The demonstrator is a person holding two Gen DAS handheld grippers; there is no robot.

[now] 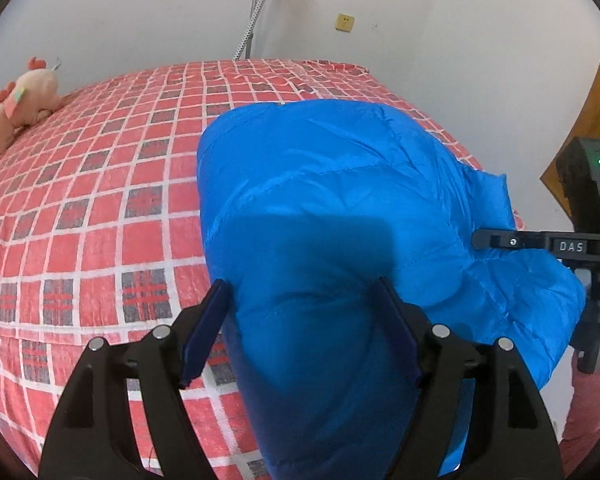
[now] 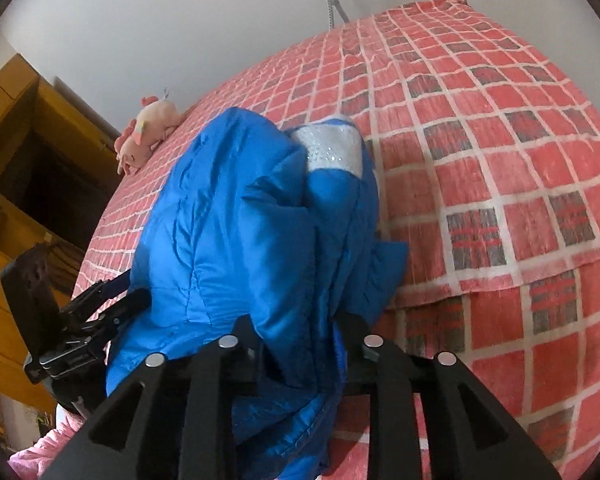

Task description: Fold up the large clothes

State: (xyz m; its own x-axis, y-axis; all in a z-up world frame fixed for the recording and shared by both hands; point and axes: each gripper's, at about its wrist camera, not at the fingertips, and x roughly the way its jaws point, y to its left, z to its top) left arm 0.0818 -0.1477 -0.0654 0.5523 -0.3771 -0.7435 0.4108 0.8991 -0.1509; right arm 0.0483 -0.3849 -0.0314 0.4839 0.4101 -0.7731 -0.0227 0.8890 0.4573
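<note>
A blue puffy jacket (image 1: 332, 184) lies on the red checked bed (image 1: 100, 200), its near end hanging over the front edge. My left gripper (image 1: 300, 324) has wide-spread jaws either side of the jacket's near part, which fills the gap. In the right wrist view my right gripper (image 2: 300, 336) holds a bunched blue fold of the jacket (image 2: 240, 216) between its jaws. A silver sparkly patch (image 2: 332, 148) shows on the jacket's far end. The right gripper also shows at the right edge of the left wrist view (image 1: 500, 242), and the left gripper at the left of the right wrist view (image 2: 96, 312).
A pink plush toy (image 1: 16, 108) lies at the bed's far left corner. White walls stand behind the bed, with a hose (image 1: 252, 20) hanging down. Wooden furniture (image 2: 28, 152) stands beside the bed. The bed left of the jacket is bare sheet.
</note>
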